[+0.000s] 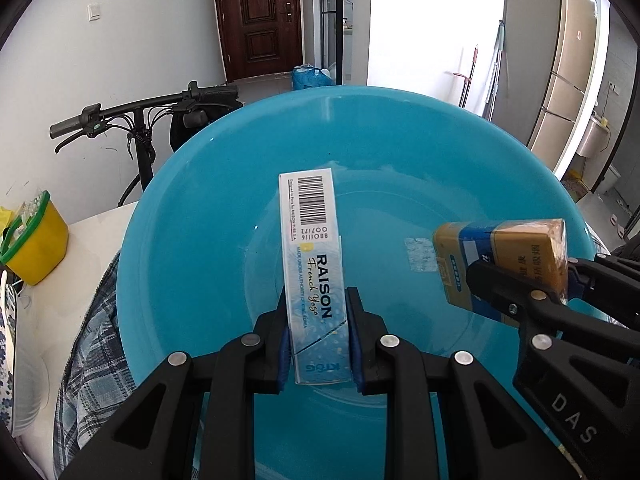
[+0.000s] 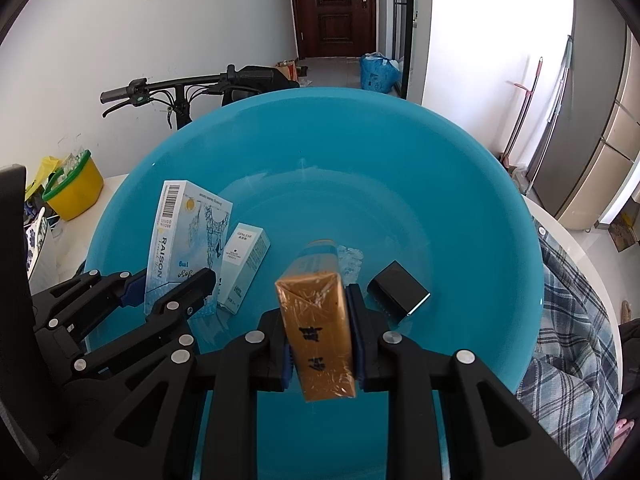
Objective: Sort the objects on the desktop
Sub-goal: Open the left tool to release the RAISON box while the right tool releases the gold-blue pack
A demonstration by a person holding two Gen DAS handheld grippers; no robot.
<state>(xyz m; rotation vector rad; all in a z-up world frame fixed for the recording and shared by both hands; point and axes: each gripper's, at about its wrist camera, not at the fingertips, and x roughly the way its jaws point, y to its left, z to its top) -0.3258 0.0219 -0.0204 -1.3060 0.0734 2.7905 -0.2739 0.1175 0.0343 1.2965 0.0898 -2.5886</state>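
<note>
A: So, step? Both packs hang over the blue basin (image 1: pixel 192 216).
B: My left gripper (image 1: pixel 318 336) clamps the pale-blue box (image 1: pixel 312 276), my right gripper (image 2: pixel 320 336) the gold pack (image 2: pixel 318 332). Next I lower, release inside.

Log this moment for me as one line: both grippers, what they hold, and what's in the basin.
left gripper: shut on RAISON box | right gripper: shut on gold pack | both over blue basin | in basin: small white box, black box

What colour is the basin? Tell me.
Turquoise blue, a plain glossy basin; the right wrist view shows it best.
</note>
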